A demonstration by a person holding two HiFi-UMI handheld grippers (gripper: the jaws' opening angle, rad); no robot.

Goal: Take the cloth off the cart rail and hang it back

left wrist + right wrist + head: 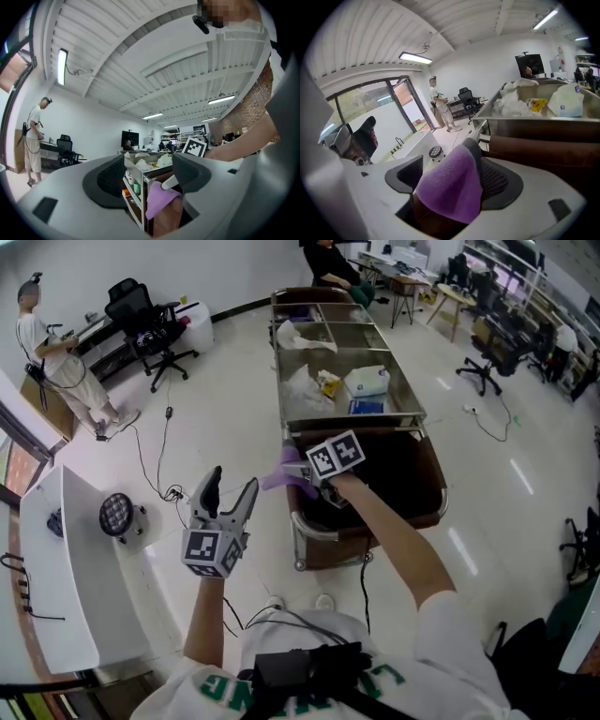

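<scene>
A purple cloth hangs over the rail at the near left corner of the steel cart. My right gripper reaches in from the right. In the right gripper view the cloth lies draped over the rail. The right gripper is open, with one jaw on each side of the cloth. My left gripper is held up off to the left of the cart, open and empty. The left gripper view looks between its jaws at the hanging cloth.
The cart's top trays hold white bags and a white jug; a brown bag fills its near end. A white table stands left, cables cross the floor. A person and an office chair are far left.
</scene>
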